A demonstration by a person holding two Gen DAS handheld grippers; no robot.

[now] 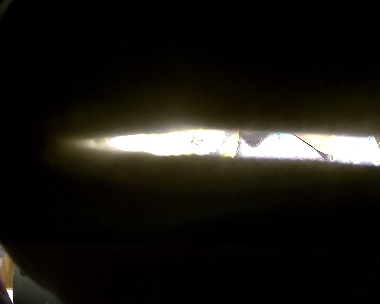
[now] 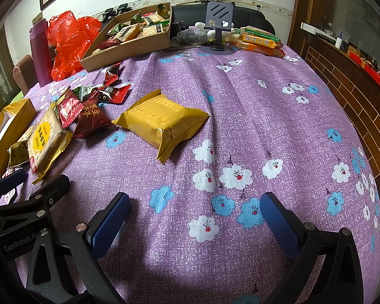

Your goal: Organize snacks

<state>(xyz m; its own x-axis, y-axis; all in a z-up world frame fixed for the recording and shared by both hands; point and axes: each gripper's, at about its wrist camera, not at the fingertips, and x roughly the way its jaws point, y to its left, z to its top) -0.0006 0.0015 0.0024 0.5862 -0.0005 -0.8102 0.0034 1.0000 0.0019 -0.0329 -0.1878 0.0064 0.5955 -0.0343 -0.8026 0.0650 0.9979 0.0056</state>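
Observation:
In the right wrist view my right gripper is open and empty, its blue pads low over the purple flowered tablecloth. A yellow-orange snack pack lies ahead of it. A pile of red, green and yellow snack packets lies to the left. A cardboard tray with several snacks stands at the back left. The left gripper's black body shows at the lower left. The left wrist view is almost all dark, blocked by something close; only a bright slit shows.
A yellow box stands at the left edge. A maroon flask and a red plastic bag stand at the back left. A grey phone stand and orange biscuit packs are at the back. A wooden cabinet is to the right.

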